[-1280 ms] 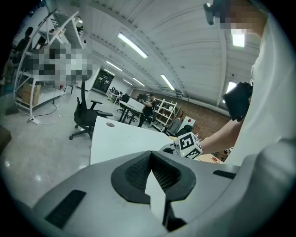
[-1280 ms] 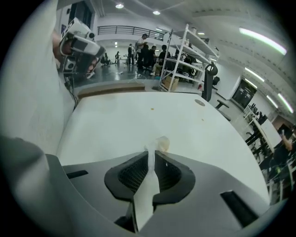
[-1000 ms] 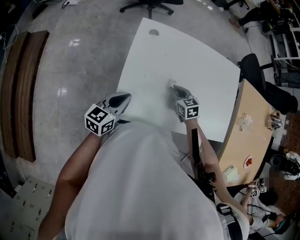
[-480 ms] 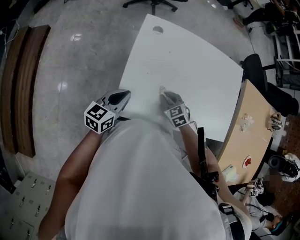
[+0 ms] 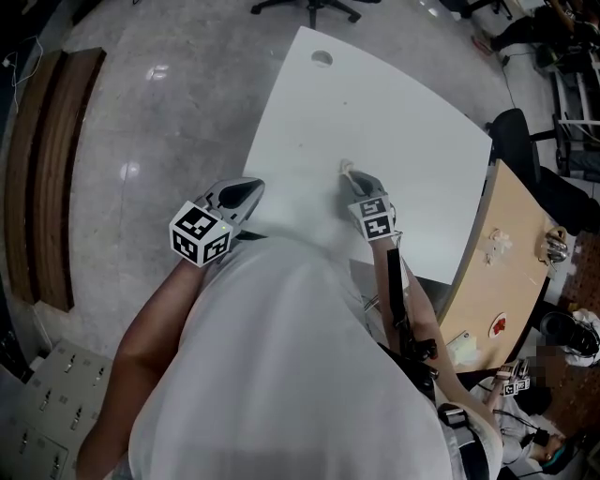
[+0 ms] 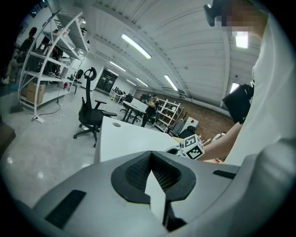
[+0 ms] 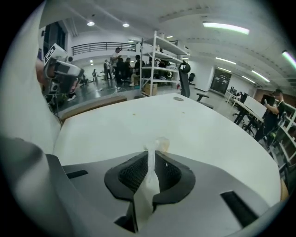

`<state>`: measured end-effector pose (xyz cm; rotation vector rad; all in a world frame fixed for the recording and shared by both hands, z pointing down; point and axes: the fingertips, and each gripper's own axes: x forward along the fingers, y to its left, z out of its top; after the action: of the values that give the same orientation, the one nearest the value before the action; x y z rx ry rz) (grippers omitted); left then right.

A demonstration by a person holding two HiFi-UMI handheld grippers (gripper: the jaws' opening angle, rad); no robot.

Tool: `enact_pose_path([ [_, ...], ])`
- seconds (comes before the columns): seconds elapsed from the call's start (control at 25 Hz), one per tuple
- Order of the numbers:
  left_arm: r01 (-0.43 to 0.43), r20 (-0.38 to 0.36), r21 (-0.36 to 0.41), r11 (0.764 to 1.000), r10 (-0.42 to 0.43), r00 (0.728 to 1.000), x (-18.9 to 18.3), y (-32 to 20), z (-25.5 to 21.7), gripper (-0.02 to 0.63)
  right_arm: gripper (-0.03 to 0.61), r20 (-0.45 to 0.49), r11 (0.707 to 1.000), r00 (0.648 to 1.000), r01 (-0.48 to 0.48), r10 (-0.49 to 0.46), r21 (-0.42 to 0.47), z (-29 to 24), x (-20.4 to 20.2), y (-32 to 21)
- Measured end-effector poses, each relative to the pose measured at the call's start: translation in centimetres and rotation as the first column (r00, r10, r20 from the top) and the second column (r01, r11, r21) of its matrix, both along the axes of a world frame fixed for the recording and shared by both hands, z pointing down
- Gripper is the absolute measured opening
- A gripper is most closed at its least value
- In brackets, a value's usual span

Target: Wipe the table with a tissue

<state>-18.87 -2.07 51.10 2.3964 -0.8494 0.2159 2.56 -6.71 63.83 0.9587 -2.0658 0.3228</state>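
Observation:
The white table [image 5: 394,122] fills the upper middle of the head view. My right gripper [image 5: 349,174] is low over its near part, shut on a crumpled white tissue [image 5: 344,166] that sticks out past the tips onto the tabletop. In the right gripper view the tissue [image 7: 158,144] runs up between the pads of that gripper [image 7: 151,155], with the table [image 7: 138,120] beyond. My left gripper [image 5: 246,194] hovers at the table's near left edge. Its jaws [image 6: 151,159] are together with nothing held, and only a thin pale sliver shows between the pads.
A round cable hole [image 5: 322,58] sits at the table's far end. An office chair base [image 5: 305,7] stands beyond it. To the right are a black chair [image 5: 525,159] and a wooden desk [image 5: 497,272] with small items. A wooden bench [image 5: 42,178] lies on the floor at left.
My right gripper slid the tissue left and nearer across the table, then back right to about where it began. The left gripper has stayed put.

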Motion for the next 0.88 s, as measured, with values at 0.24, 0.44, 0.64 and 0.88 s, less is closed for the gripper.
enact_pose_path([
  [0.24, 0.010, 0.001, -0.008, 1.000, -0.010, 1.000, -0.2, 0.1, 0.2, 0.006, 0.048, -0.019, 0.996, 0.996, -0.090, 0.091, 0.025, -0.3, 1.1, -0.8],
  [0.44, 0.011, -0.001, -0.013, 1.000, -0.011, 1.000, -0.2, -0.1, 0.3, 0.006, 0.048, 0.045, 0.998, 0.997, 0.066, -0.066, 0.002, -0.3, -5.6, 1.3],
  [0.64, 0.018, -0.005, -0.013, 1.000, -0.018, 1.000, 0.0, -0.2, 0.2, 0.006, 0.048, 0.136, 0.926, 0.928, 0.362, -0.347, -0.105, -0.4, -10.8, 6.2],
  [0.88, 0.048, -0.001, -0.023, 0.999, -0.048, 0.999, -1.2, -0.2, 0.5, 0.006, 0.048, 0.130, 0.964, 0.968, 0.231, -0.214, -0.129, 0.2, -4.4, 2.6],
])
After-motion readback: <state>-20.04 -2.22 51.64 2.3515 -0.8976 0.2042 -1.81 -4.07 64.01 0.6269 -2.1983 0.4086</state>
